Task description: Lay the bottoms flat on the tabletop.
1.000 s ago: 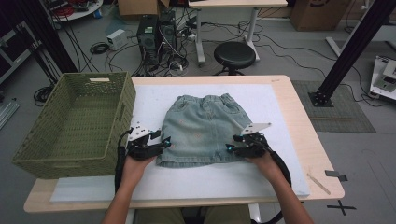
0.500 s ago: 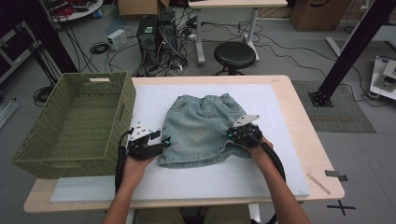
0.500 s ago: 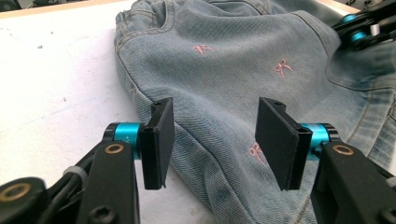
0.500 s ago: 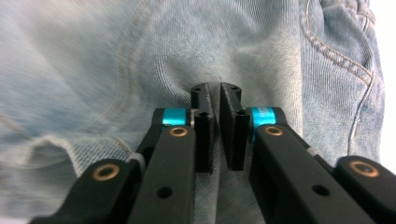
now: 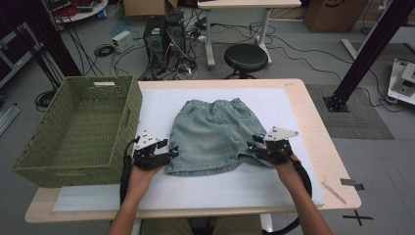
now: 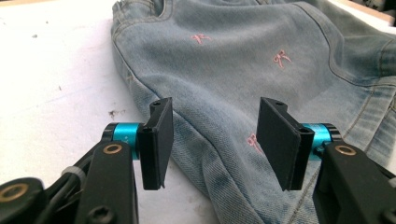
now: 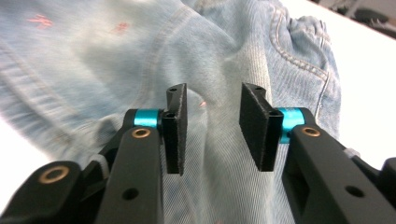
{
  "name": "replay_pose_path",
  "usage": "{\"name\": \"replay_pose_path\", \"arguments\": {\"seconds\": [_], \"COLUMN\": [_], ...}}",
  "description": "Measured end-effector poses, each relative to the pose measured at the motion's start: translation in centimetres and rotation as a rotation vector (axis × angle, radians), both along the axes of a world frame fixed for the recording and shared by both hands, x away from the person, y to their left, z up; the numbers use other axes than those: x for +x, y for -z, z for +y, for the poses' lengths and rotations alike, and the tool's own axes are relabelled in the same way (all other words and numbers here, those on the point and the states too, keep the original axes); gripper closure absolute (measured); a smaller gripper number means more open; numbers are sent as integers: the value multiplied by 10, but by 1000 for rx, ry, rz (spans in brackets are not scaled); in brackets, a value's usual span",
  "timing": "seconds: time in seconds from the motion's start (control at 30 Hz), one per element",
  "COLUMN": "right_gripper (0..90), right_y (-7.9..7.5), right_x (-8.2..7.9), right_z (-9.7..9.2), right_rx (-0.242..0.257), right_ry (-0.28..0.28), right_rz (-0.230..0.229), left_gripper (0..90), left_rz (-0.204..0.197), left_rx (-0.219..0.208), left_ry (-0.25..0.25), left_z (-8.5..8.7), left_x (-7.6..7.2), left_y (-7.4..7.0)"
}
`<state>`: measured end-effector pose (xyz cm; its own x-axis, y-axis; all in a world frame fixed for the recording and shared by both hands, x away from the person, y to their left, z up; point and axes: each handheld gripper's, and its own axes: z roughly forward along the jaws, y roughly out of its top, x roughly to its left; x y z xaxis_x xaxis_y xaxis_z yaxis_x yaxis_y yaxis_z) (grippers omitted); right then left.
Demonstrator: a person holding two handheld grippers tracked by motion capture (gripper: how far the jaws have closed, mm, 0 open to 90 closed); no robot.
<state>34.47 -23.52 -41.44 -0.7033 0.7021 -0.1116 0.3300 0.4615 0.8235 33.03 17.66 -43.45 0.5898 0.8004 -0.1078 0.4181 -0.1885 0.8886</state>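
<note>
the right claw [image 5: 258, 145] has slid inward onto the denim skirt [image 5: 213, 134], jaws apart like the left claw [image 5: 169, 152] at the hem, probably readying a fold.

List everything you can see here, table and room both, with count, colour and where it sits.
denim skirt: one, light blue with small pink bows, flat at table centre
basket: one, green woven, left end of table
white mat: one, covers the tabletop
table: one, light wood
stool: one, black, on floor beyond table
computer tower: one, black, floor, among cables
cardboard boxes: brown, far floor
left tool: one, black, open, at skirt's lower left corner
right tool: one, black, open, over skirt's lower right side
</note>
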Motion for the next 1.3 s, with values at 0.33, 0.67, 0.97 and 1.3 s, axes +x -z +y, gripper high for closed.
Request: {"name": "replay_pose_path", "arguments": {"seconds": [0.33, 0.67, 0.97, 1.3], "right_gripper": [639, 598, 596, 722], "right_y": [0, 16, 24, 35], "right_x": [-32, -34, -8, 1], "right_z": [-9, 5, 11, 14], "right_rx": [57, 47, -19, -49], "right_ry": [-100, -207, -141, -155], "right_rz": [12, 101, 140, 208], "left_gripper": [438, 327, 328, 328], "left_rz": [-30, -29, -32, -28], "left_rx": [-31, -53, -42, -41], "left_ry": [22, 9, 19, 17], "left_z": [-2, -2, -6, -7], "left_x": [3, 3, 3, 4], "left_y": [-3, -3, -3, -2]}}
